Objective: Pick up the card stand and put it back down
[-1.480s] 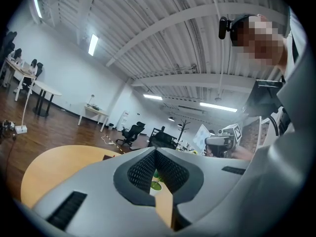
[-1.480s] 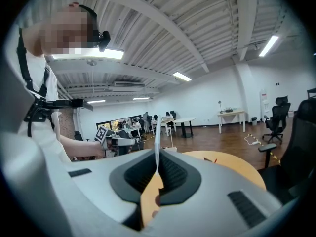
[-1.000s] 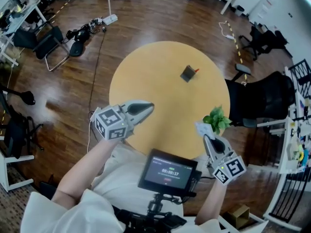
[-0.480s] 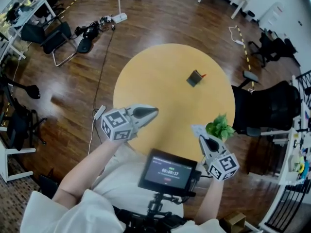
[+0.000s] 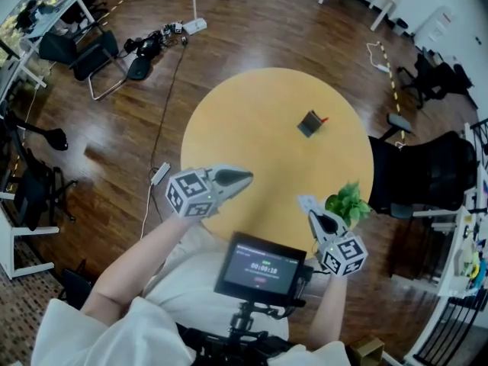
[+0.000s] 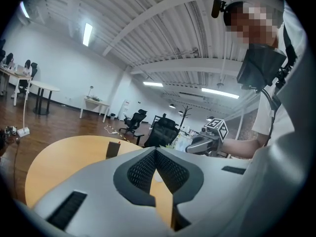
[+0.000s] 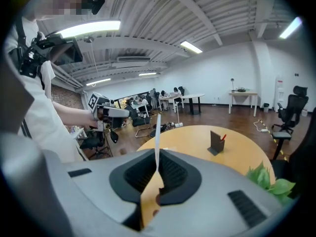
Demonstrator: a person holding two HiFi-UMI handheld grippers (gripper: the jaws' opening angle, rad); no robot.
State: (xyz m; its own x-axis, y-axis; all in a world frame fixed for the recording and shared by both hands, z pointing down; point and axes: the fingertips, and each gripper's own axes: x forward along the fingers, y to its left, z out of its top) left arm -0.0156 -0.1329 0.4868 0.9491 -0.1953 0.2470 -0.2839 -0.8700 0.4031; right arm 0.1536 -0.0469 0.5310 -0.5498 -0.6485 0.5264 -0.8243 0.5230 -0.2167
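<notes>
Lower fingers (image 5: 232, 178), card stand (image 5: 310, 123) well apart

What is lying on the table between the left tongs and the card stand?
Nothing: in the head view, only bare yellow table separates the left tongs from the card stand.

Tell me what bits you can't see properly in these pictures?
Face of the card: held in the right hand-held gripper, it is edge-on in that view and tiny in the head view.
Red bit by the card stand: too small in every view.
Pot of the plant: leaves cover it in the head view; that hand-held gripper's body cuts it off in the right gripper view.
</notes>
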